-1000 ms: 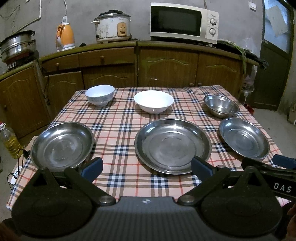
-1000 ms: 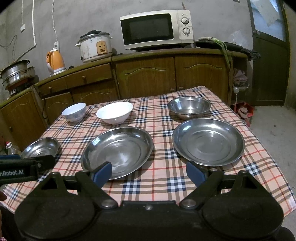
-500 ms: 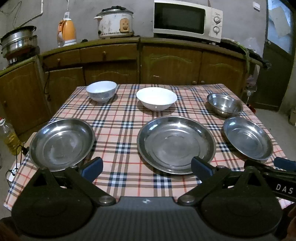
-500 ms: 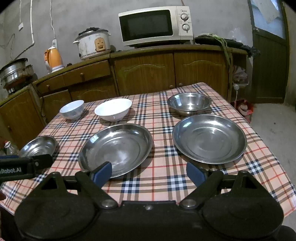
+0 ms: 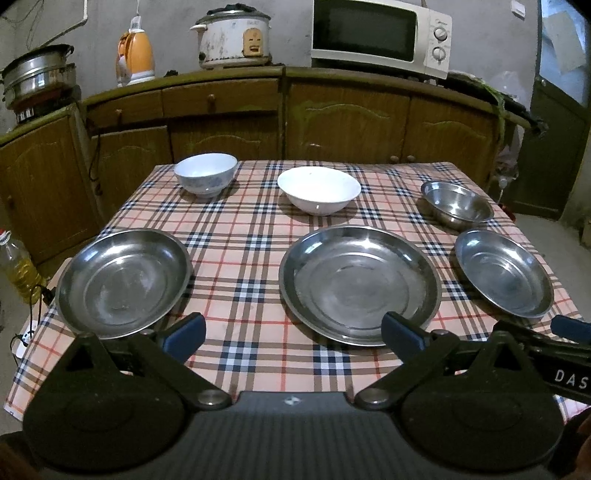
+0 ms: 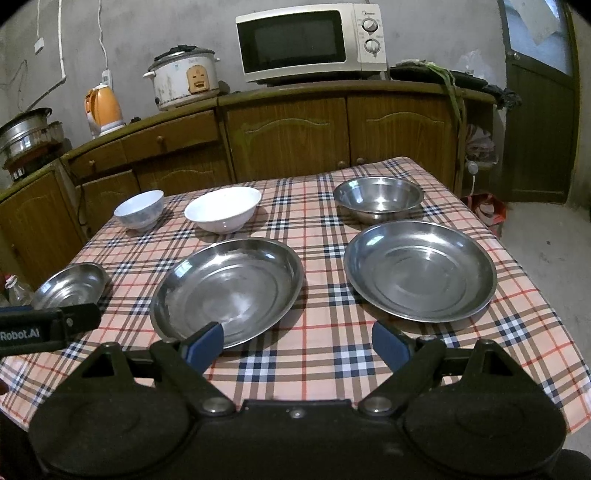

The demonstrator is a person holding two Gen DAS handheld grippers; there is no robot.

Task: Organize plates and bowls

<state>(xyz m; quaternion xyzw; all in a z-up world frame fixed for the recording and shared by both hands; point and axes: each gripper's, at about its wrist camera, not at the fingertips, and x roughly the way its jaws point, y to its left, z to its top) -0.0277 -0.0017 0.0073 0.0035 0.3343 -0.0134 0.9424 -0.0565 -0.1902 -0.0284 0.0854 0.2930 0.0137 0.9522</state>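
On the plaid-clothed table (image 5: 258,236) stand three steel plates: a left plate (image 5: 123,282) (image 6: 70,286), a large middle plate (image 5: 360,284) (image 6: 227,291) and a right plate (image 5: 504,273) (image 6: 419,269). Behind them are a small blue-patterned bowl (image 5: 205,173) (image 6: 139,208), a wide white bowl (image 5: 319,190) (image 6: 222,208) and a steel bowl (image 5: 458,205) (image 6: 378,197). My left gripper (image 5: 291,334) hangs open over the near edge, between the left and middle plates. My right gripper (image 6: 297,343) is open too, between the middle and right plates. Neither holds anything.
Wooden cabinets (image 5: 280,122) run behind the table and carry a microwave (image 5: 380,35), a rice cooker (image 5: 232,37), an orange kettle (image 5: 135,55) and steel pots (image 5: 37,79). An oil bottle (image 5: 16,266) stands on the floor to the left. A dark door (image 6: 539,107) is on the right.
Both views have shifted a little, so that the room sits slightly higher in the frames. The dishes have not moved, and both grippers stay open.
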